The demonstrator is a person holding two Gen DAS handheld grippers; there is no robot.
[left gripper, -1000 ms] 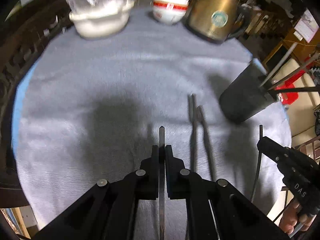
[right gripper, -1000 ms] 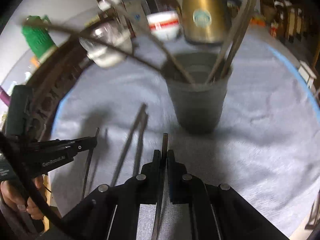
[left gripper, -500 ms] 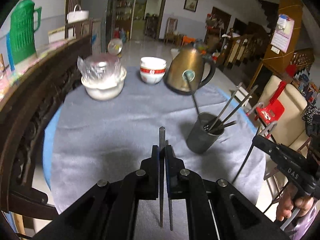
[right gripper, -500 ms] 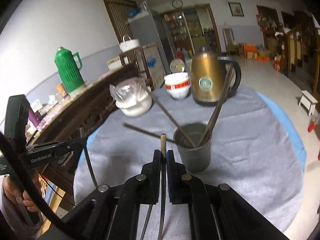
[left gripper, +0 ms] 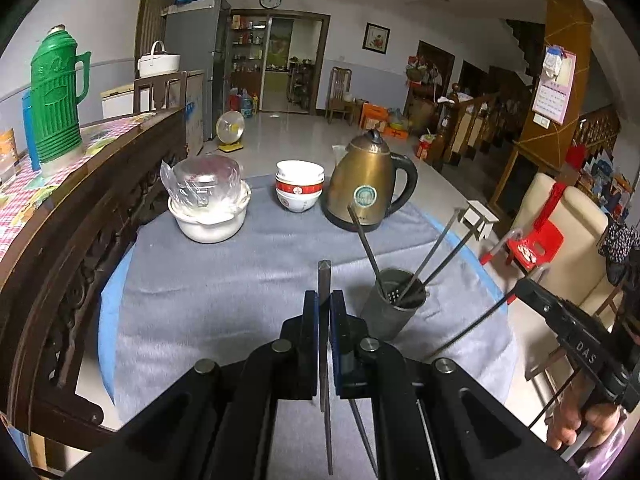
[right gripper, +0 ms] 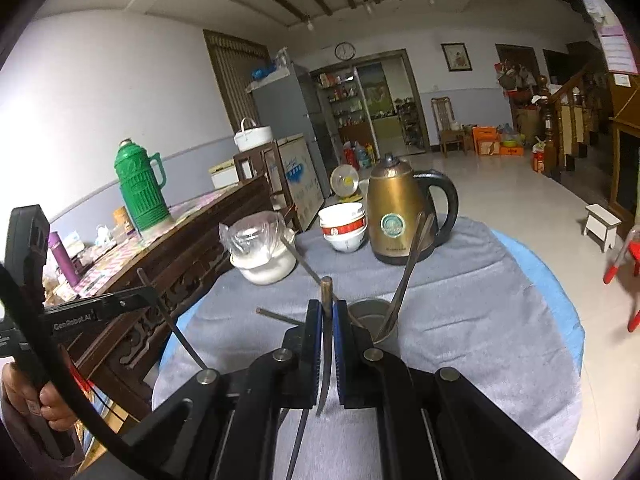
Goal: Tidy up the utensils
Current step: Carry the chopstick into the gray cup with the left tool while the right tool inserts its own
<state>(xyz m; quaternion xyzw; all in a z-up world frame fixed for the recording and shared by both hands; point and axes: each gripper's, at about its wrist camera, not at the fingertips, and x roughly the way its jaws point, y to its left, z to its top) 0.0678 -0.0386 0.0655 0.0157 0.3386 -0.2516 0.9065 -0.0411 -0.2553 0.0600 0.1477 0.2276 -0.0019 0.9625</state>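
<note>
A dark grey utensil holder (left gripper: 394, 308) stands on the grey tablecloth and holds several dark chopsticks that lean outward; it also shows in the right wrist view (right gripper: 370, 320). My left gripper (left gripper: 324, 300) is shut on one dark chopstick (left gripper: 325, 280), held high above the table, left of the holder. My right gripper (right gripper: 327, 310) is shut on another chopstick (right gripper: 327, 290), raised just before the holder. Each gripper shows in the other's view, the right one (left gripper: 520, 290) and the left one (right gripper: 148, 292). Two more chopsticks lie on the cloth under the left gripper.
At the back of the round table (left gripper: 200, 280) stand a white pot with a plastic-wrapped lid (left gripper: 208, 208), stacked white and red bowls (left gripper: 299, 192) and a gold kettle (left gripper: 366, 184). A dark carved wooden rail (left gripper: 80, 220) runs along the left. Chairs stand to the right.
Both grippers have risen well above the table with their chopsticks. The view has widened from the cloth to the whole room.
</note>
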